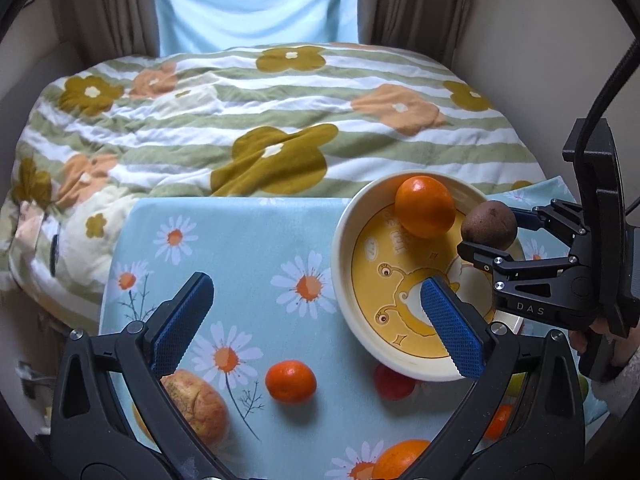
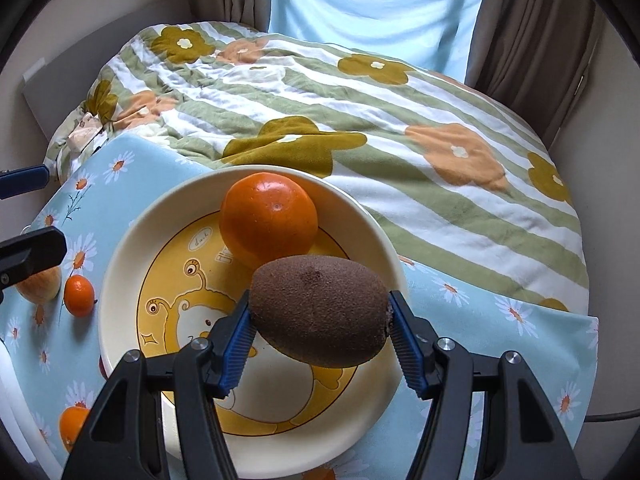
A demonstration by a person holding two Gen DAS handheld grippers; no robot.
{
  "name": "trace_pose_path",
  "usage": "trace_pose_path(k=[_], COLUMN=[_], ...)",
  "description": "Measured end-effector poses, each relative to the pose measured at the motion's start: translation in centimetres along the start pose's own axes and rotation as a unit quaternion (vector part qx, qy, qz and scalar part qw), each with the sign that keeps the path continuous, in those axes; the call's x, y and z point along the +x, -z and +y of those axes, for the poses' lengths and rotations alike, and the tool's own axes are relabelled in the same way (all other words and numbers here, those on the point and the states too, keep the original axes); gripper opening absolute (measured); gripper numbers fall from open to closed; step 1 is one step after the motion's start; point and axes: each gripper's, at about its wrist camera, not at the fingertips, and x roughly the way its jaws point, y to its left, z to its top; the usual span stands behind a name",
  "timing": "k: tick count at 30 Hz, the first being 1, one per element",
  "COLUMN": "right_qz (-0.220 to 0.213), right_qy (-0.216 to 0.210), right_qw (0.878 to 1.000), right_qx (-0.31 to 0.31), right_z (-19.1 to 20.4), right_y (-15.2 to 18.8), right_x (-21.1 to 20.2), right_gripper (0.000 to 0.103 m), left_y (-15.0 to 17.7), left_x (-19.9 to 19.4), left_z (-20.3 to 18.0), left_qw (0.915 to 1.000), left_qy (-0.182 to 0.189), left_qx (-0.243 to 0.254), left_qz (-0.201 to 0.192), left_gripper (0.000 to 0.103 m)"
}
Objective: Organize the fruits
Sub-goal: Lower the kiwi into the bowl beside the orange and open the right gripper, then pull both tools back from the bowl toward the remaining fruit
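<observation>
A cream bowl (image 2: 120,280) with a yellow cartoon bottom sits on the daisy cloth and holds one orange (image 2: 268,220). My right gripper (image 2: 320,332) is shut on a brown kiwi (image 2: 320,312), which hangs over the bowl's near side. In the left wrist view the same kiwi (image 1: 489,224) hovers by the bowl (image 1: 344,264) rim next to the orange (image 1: 425,206). My left gripper (image 1: 316,324) stands open above the cloth with nothing between its fingers. Below it lie a small tangerine (image 1: 291,382) and an apple (image 1: 196,404).
A red fruit (image 1: 394,384) peeks from under the bowl's near rim, and more oranges (image 1: 400,458) lie at the cloth's near edge. Behind the blue daisy cloth (image 1: 248,248) spreads a rumpled floral striped quilt (image 1: 280,120). Curtains hang at the back.
</observation>
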Motion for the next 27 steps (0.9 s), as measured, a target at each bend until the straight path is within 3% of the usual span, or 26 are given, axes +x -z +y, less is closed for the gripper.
trace_pose_path(k=[5, 6, 9, 19, 27], right_qz=[0.003, -0.005, -0.033, -0.041, -0.047], right_qy=[0.005, 0.006, -0.001, -0.009, -0.023], right_qw=[1.0, 1.0, 0.999, 0.999, 0.998], right_qx=[-0.007, -0.007, -0.006, -0.003, 0.016], right_z=[0.2, 0.2, 0.1, -0.4, -0.5], right_y=[-0.1, -0.1, -0.2, -0.1, 0.0], right_x=[0.2, 0.0, -1.0, -2.3, -5.6], right_gripper=[0.06, 0.065, 0.103, 0.103, 0.103], left_y=[0.5, 0.5, 0.8, 0.7, 0.3], left_x=[-0.1, -0.2, -0.3, -1.8, -5.1], left_z=[0.3, 0.4, 0.4, 0.2, -0.2], left_qw=[0.9999, 0.9999, 0.9999, 0.9995, 0.9992], left_qy=[-0.005, -0.007, -0.009, -0.02, -0.015], left_qx=[-0.008, -0.009, -0.013, -0.022, -0.016], left_qz=[0.004, 0.005, 0.005, -0.006, -0.032], left_gripper=[0.103, 0.103, 0.103, 0.103, 0.103])
